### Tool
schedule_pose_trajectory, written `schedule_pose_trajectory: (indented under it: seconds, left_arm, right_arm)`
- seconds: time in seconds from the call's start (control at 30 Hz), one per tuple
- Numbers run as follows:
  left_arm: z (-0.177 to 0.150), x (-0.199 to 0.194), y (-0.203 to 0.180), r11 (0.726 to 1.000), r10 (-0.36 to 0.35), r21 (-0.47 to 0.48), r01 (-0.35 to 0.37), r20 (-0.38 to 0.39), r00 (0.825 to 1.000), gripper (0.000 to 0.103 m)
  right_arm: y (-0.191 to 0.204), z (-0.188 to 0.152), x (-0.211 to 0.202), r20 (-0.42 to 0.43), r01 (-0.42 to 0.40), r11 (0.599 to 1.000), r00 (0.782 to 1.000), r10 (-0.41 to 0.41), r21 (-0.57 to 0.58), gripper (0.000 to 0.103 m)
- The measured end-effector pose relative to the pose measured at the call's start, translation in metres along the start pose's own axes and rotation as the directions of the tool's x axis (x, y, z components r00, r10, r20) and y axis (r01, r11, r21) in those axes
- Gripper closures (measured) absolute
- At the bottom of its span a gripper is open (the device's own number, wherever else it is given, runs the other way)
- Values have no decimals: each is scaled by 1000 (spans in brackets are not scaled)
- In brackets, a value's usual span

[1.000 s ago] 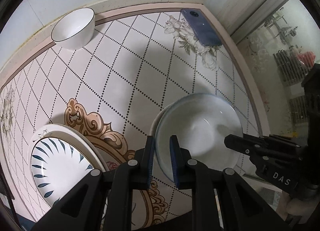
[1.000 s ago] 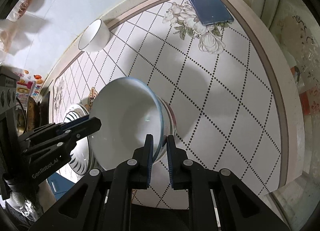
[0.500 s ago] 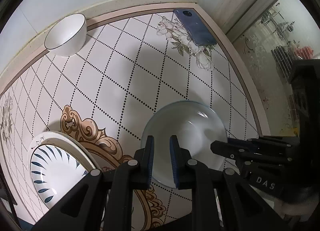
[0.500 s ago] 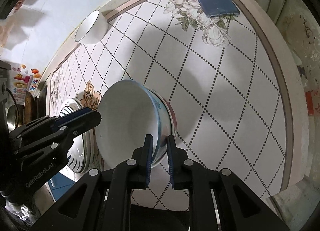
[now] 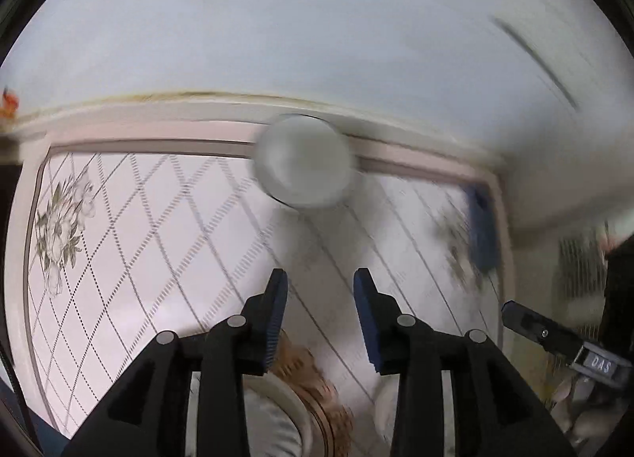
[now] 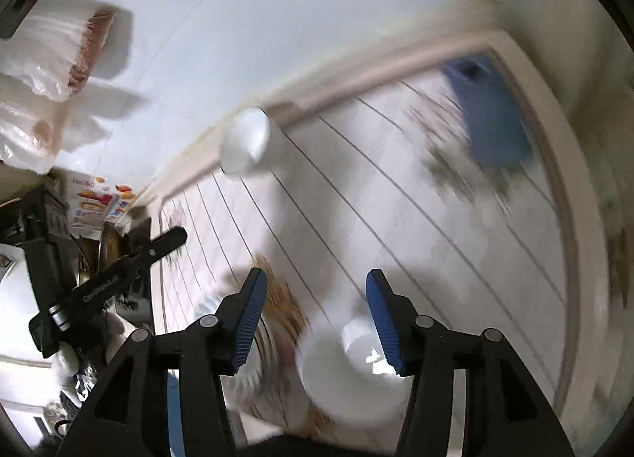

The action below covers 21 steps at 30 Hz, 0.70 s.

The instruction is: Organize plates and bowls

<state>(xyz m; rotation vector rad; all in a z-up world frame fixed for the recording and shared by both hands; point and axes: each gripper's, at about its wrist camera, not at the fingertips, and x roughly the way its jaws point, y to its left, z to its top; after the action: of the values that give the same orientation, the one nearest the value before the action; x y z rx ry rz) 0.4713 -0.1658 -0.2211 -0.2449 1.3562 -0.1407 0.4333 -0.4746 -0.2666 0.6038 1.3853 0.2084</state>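
Both views are motion-blurred. A small white bowl (image 5: 303, 162) stands at the table's far edge by the wall, ahead of my left gripper (image 5: 321, 282), which is open and empty. It also shows in the right wrist view (image 6: 245, 146). My right gripper (image 6: 313, 286) is open and empty. The larger white bowl (image 6: 352, 374) sits on the table just below and between its fingers. The blue-leaf plate (image 6: 249, 362) lies to its left, partly hidden; its rim shows in the left wrist view (image 5: 285, 397) too.
A blue phone (image 6: 489, 116) lies at the table's far right corner, also in the left wrist view (image 5: 481, 231). The patterned table (image 5: 158, 227) meets a white wall. Plastic bags (image 6: 51, 61) hang at upper left. The other gripper (image 6: 111, 278) shows at left.
Both grippers have let go of the large bowl and opened. Both have lifted and tilted up toward the far wall, so the small bowl is now ahead of the left gripper.
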Motion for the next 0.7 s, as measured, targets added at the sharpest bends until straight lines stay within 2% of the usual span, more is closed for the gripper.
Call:
schedule_pose_trajectory:
  seconds: [0.13, 0.23, 0.37, 0.47, 0.53, 0.57, 0.6, 0.7]
  left_arm:
    - [37, 41, 35, 994, -1, -105, -4, -52, 999, 71]
    - [54, 66, 49, 988, -11, -154, -3, -90, 996, 71]
    - [72, 104, 57, 983, -51, -182, 18, -177, 983, 71]
    - [80, 118, 60, 980, -58, -200, 21, -181, 982, 72]
    - [82, 118, 57, 983, -36, -181, 7, -159, 987, 72]
    - [83, 117, 55, 985, -26, -170, 1, -148, 989, 82]
    - [84, 117, 51, 987, -25, -162, 1, -144, 989, 86]
    - [88, 120, 44, 992, 9, -123, -26, -132, 991, 86]
  right_arm:
    - [35, 62, 66, -41, -33, 998, 999, 31, -45, 48]
    - [55, 99, 116, -78, -29, 996, 997, 23, -79, 48]
    - [65, 133, 163, -114, -16, 996, 993, 6, -85, 49]
    - [65, 147, 189, -133, 5, 997, 991, -15, -77, 61]
    - [61, 151, 201, -149, 12, 997, 989, -23, -73, 78]
    - [59, 153, 207, -153, 20, 997, 988, -31, -73, 87]
    - [57, 154, 212, -156, 29, 997, 987, -40, -76, 88]
    - [55, 153, 216, -140, 28, 994, 989, -43, -105, 88]
